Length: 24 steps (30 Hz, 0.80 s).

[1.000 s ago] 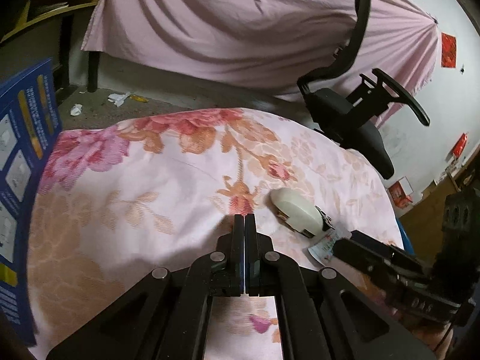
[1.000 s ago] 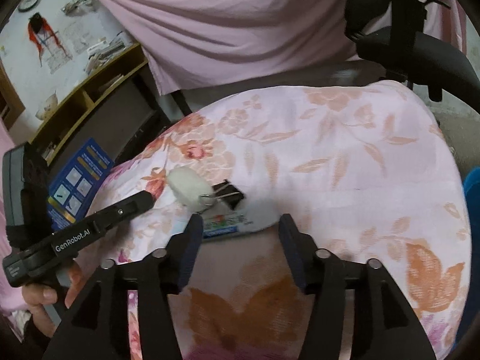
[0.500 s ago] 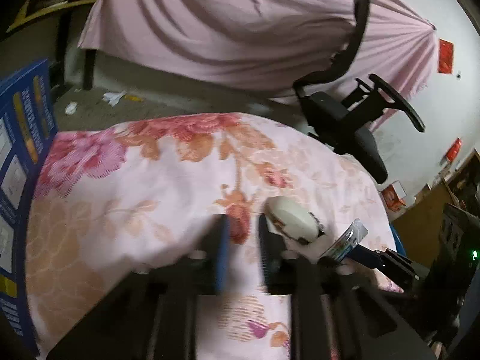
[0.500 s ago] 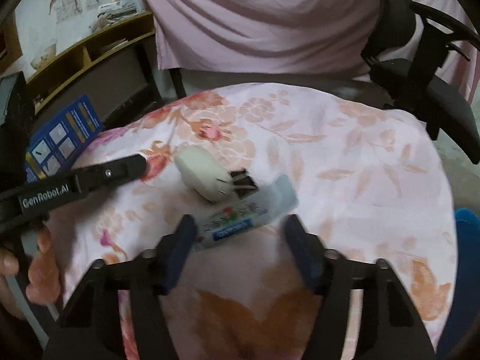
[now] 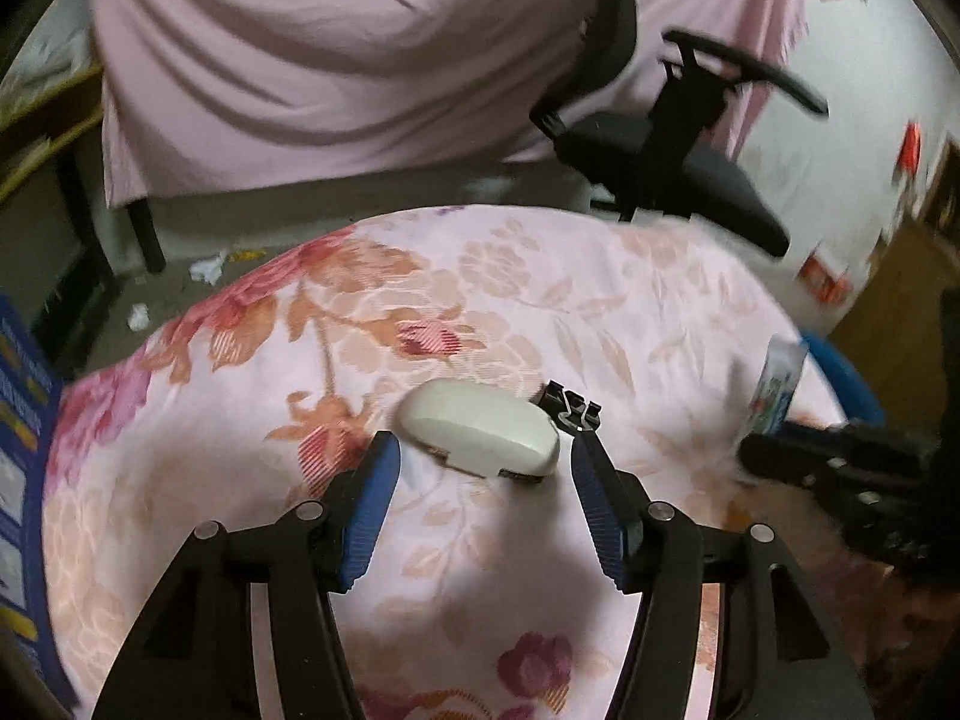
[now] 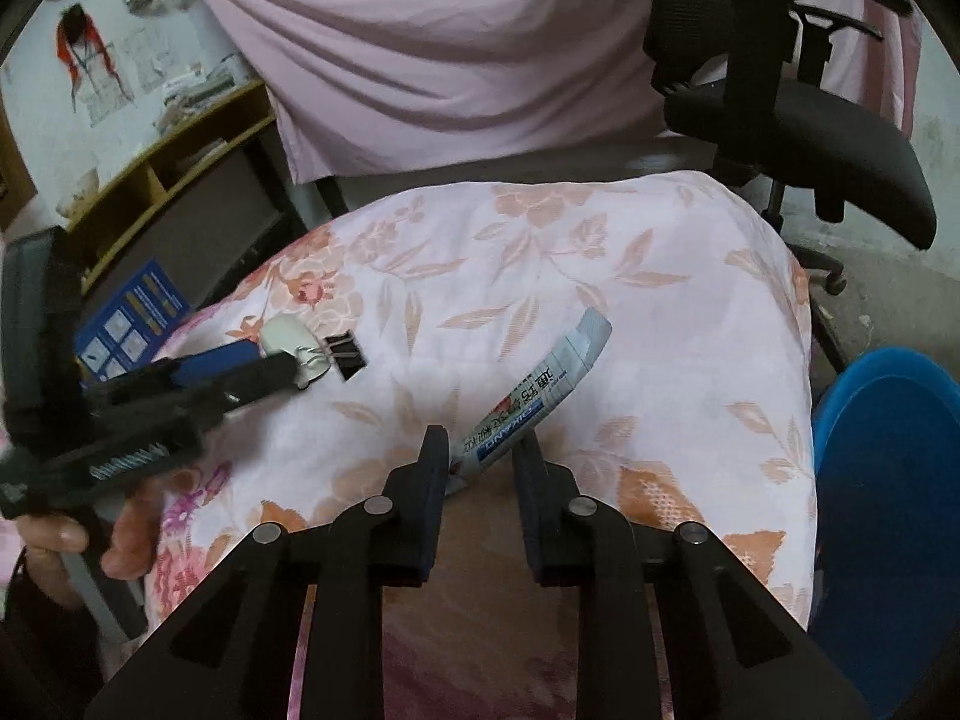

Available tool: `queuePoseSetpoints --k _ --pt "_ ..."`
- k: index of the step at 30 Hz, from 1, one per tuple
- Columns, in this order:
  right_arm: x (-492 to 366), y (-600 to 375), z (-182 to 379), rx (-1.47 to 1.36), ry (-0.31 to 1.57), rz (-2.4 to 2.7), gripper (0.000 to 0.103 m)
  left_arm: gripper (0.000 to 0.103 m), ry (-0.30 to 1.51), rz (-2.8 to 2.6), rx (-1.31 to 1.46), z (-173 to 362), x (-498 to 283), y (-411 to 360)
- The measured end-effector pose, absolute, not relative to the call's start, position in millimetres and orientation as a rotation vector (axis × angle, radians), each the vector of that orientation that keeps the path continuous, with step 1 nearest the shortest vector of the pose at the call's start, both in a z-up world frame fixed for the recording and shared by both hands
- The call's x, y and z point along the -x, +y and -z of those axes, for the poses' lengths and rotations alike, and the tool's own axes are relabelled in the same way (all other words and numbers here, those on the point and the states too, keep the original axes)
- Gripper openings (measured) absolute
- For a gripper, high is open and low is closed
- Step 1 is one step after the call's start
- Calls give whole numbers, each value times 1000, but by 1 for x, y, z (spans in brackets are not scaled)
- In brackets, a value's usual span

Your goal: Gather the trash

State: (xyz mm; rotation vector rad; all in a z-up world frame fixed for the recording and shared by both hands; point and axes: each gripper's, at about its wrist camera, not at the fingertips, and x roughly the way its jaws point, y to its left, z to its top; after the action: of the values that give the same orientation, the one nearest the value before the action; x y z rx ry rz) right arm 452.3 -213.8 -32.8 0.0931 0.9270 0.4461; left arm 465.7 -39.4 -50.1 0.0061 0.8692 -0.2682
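Beyond the floral-clothed table, pink drape, black chair.

Right gripper grips a tube above floral cloth.

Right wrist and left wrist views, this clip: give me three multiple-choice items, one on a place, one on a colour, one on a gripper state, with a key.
1. Where is the black binder clip relative to the white oval case?
A. right beside it on the floral cloth
B. inside the bucket
C. on the chair seat

2. What colour is the bucket beside the table?
A. red
B. blue
C. green

3. What is the right gripper doing?
A. hanging open over bare cloth
B. shut on the tube
C. shut on the binder clip

Key: 1 A, the clip lies at the case's end; 2 B, its rim shows blue; 3 B, the fingers pinch the tube's lower end, which is raised off the cloth.
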Motion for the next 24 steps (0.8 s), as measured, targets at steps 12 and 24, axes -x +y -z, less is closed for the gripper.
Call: queuePoseSetpoints --k 12,24 --pt "-457 -207 29 -93 917 -412 41 51 867 267 -11 60 -477 -42" --pt "-463 -191 37 21 918 -298 40 51 809 269 77 46 -460 -23"
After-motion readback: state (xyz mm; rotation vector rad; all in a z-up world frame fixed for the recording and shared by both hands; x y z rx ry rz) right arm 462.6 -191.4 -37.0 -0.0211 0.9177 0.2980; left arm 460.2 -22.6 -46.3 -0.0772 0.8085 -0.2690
